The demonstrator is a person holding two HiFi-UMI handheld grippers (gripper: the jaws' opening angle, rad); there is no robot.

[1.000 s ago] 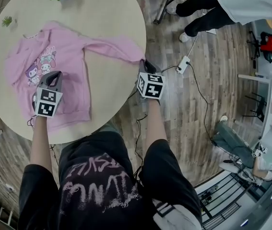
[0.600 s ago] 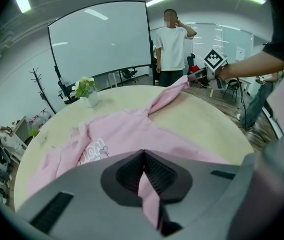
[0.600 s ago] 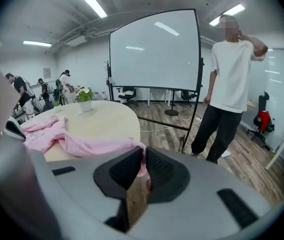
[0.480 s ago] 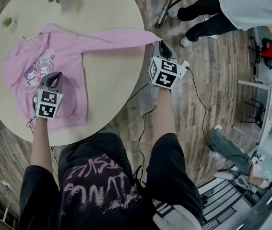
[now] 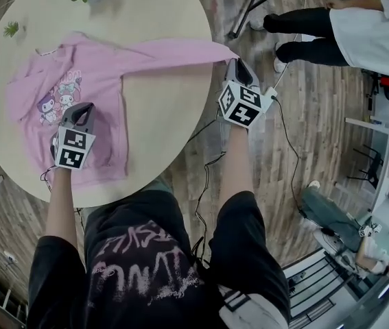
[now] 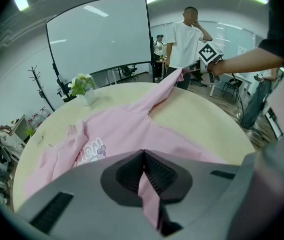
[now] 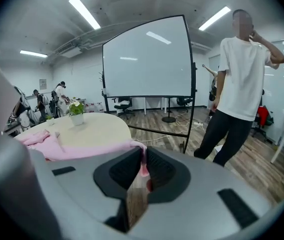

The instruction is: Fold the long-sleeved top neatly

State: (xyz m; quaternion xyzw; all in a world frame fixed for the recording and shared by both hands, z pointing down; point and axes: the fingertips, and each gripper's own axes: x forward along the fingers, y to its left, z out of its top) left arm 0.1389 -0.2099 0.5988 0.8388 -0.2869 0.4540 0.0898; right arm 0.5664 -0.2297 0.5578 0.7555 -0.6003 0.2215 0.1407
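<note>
**While one sleeve is held stretched past the table edge, no fold is made**

Although both grippers have hold of the garment, the folding itself looks barely begun. The pink long-sleeved top [image 5: 77,81] lies spread front-up on the round table [image 5: 160,122] with its cartoon print [image 5: 58,96] showing. I see no crease or doubled layer in the body.

The left gripper [image 5: 79,112] is clamped tight on a pinch of pink fabric low on the body. The right gripper [image 5: 239,66] is closed on the cuff [image 7: 143,164]. It holds that sleeve [image 5: 167,52] drawn out straight, raised off the tabletop and reaching beyond its edge. By my reading nearly everything remains: both sleeves laid in across the body, then the body folded.

The other sleeve [image 5: 17,91] sits bunched at the far left, and how it lies is hard to tell. In the head view the left gripper covers the cloth it grips, so I cannot say whether that is the hem proper. The back of the top is unseen.
</note>
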